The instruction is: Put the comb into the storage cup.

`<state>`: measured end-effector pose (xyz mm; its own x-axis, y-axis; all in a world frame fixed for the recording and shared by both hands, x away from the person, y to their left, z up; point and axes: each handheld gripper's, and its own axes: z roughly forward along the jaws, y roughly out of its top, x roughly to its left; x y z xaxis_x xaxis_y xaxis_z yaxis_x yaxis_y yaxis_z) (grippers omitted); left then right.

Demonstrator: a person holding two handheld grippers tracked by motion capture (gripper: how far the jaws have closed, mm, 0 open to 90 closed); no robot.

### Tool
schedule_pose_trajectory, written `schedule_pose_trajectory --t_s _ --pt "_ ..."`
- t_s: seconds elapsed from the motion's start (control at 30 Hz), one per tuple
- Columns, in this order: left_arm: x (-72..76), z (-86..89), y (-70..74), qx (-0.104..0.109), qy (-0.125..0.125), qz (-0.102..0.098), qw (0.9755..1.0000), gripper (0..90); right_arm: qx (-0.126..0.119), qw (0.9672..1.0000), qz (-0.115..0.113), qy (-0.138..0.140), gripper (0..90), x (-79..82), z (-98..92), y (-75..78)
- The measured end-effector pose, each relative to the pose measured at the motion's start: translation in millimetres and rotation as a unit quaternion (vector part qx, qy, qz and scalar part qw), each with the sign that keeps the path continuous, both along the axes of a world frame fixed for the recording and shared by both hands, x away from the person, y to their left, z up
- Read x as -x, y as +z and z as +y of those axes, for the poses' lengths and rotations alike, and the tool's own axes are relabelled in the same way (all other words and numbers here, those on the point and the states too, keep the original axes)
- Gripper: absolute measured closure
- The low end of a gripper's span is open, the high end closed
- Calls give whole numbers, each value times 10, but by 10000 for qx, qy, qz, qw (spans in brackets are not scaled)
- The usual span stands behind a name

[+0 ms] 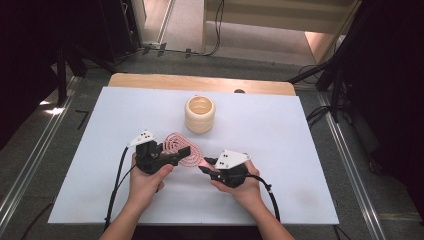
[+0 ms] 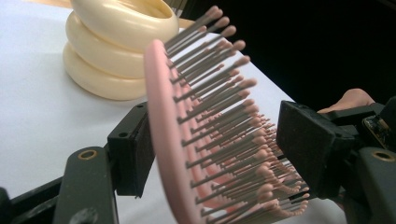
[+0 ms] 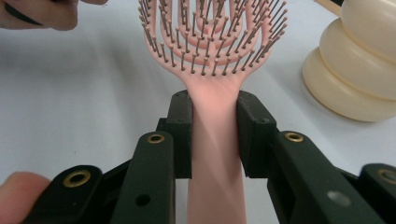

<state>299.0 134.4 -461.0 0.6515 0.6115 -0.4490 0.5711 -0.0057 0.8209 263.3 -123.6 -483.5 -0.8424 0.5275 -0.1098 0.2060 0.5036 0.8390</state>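
The right claw (image 3: 215,135) pinches the handle of one pink hairbrush (image 3: 212,46), a pad pressed on each side of the neck just below the head. The left claw (image 2: 219,154) stands spread around the brush head (image 2: 205,135): one pad sits against the smooth back, the other pad is just at the bristle tips, and I cannot tell whether it presses on them. From above, the left claw (image 1: 167,156) and right claw (image 1: 209,165) hold the hairbrush (image 1: 181,145) between them, low over the white bench (image 1: 280,150), near its middle. There are two claws, one brush and one cream ribbed holder (image 1: 200,114), which stands upright just beyond the brush head, apart from it. The holder is well in from the far edge. Wide bare bench lies to the left and right of the hands, out to both side edges.
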Motion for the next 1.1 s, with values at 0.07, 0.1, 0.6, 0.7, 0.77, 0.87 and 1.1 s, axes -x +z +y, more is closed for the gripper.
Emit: schedule_pose_trajectory --t_s 0.07,0.1,0.6,0.7,0.77,0.87,1.1 --pt "0 -1 -1 17 5 11 10000 332 -25 10000 -23 -15 676 9 21 -2" --pt "0 -1 -2 26 -5 17 10000 342 -33 10000 -27 -24 676 12 28 -3" --pt "-29 50 7 308 -159 236 9991 510 -75 9995 -232 -219 676 41 65 -50" --pt "-33 70 17 443 -220 280 9984 572 -91 9992 -304 -239 675 45 66 -66" --pt "-32 74 25 461 -240 270 9983 594 -139 9991 -314 -240 674 37 57 -80" --pt "-21 83 39 557 -310 236 9977 636 -71 9990 -361 -246 672 37 83 -103" --pt "3 80 78 574 -398 80 9975 654 -443 9987 -215 -142 453 20 40 -57"
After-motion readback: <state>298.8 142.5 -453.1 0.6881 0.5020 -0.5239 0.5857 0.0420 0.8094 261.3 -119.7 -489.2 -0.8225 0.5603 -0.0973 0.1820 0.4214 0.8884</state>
